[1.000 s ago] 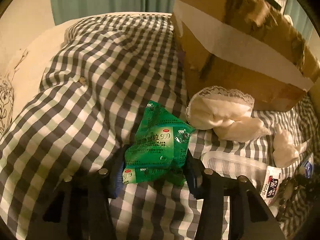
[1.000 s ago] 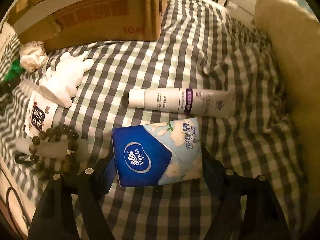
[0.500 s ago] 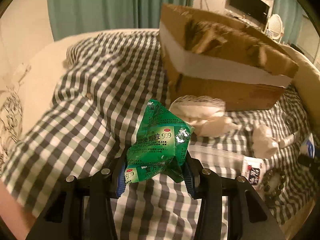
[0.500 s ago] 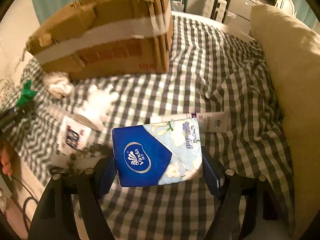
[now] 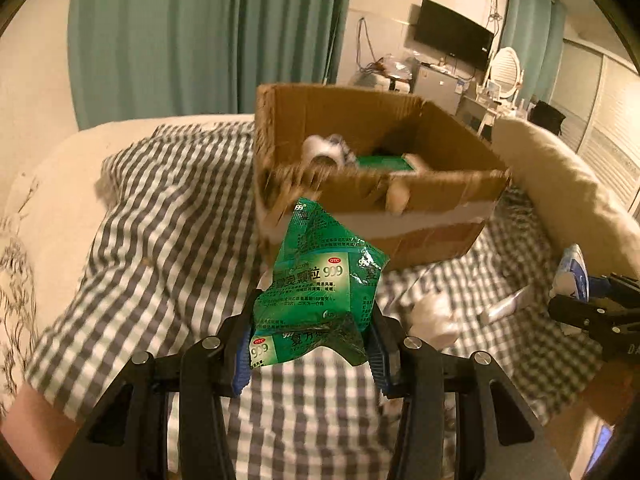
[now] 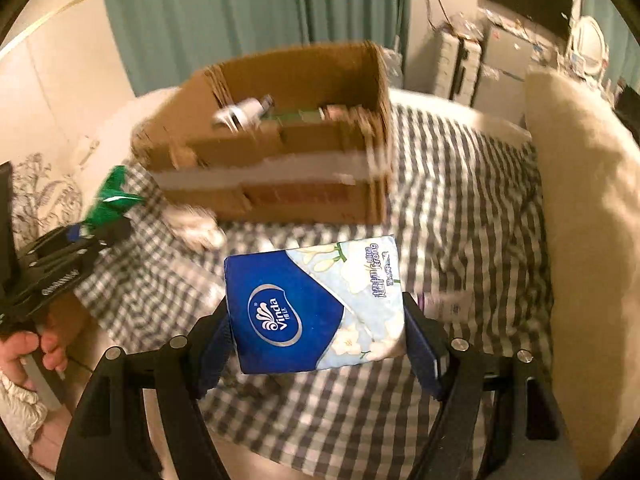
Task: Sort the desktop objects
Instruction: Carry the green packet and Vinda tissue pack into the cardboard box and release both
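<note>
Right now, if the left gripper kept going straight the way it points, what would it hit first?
Probably the near wall of the cardboard box, just beyond the green packet the left gripper holds. Depth is unclear, so it could meet the checked blanket in front of it instead.

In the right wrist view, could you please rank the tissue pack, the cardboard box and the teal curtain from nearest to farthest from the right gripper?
1. Tissue pack: clamped in the right gripper.
2. Cardboard box: on the checked bedspread ahead, slightly left.
3. Teal curtain: behind the box, by the wall.

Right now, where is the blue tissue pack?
In the right wrist view the blue tissue pack sits low in the middle, pinched in the right gripper above the checked blanket, in front of the cardboard box.
</note>
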`<state>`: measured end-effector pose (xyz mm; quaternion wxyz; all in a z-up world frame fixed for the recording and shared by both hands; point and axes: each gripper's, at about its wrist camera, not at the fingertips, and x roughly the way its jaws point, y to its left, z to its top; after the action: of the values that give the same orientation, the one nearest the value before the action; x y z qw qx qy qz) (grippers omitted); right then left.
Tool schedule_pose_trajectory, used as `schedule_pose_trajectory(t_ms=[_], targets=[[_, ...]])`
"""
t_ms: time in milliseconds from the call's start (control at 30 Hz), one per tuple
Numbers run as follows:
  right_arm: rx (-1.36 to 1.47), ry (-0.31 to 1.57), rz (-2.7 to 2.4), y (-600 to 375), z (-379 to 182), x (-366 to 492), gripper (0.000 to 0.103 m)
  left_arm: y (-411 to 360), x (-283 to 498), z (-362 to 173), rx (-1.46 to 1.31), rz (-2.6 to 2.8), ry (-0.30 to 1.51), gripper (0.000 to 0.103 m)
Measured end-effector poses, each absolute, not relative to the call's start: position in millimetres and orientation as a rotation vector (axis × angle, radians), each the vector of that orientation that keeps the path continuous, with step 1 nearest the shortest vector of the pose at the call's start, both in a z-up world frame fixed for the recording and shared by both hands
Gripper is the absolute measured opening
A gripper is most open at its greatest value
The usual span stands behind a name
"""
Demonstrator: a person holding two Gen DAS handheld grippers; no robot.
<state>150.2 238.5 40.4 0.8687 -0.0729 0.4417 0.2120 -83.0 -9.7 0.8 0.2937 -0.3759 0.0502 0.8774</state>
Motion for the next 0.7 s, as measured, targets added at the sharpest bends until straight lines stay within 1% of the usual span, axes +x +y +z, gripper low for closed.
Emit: schedule_pose_trajectory(t_ms=[133, 267, 367, 533, 700], targets=[[-0.159, 0.872, 0.47, 249.5, 67.3, 164.6, 0.075, 0.5, -93.9, 28.8, -0.934, 2.291, 0.104, 0.047], [-0.17, 0.832, 0.468, 261.0, 89.6, 191.3, 0.075, 17.9, -108.9, 54.2, -0.856, 2.268, 0.15, 0.047], [-0.143, 0.816, 0.469, 270.1, 99.7, 220.1, 0.075, 36.0, -134.2, 64.1, -0.862, 2.226, 0.146, 0.047], [-0.105, 0.808, 0.453, 290.7, 99.3, 269.7, 0.075, 69.4, -183.6, 62.1, -0.926, 2.219, 0.177, 0.047], [-0.066, 0.804, 0.435, 309.7, 85.8, 314.5, 0.075, 90.8, -225.4, 60.0, -0.947, 2.244, 0.127, 0.047]])
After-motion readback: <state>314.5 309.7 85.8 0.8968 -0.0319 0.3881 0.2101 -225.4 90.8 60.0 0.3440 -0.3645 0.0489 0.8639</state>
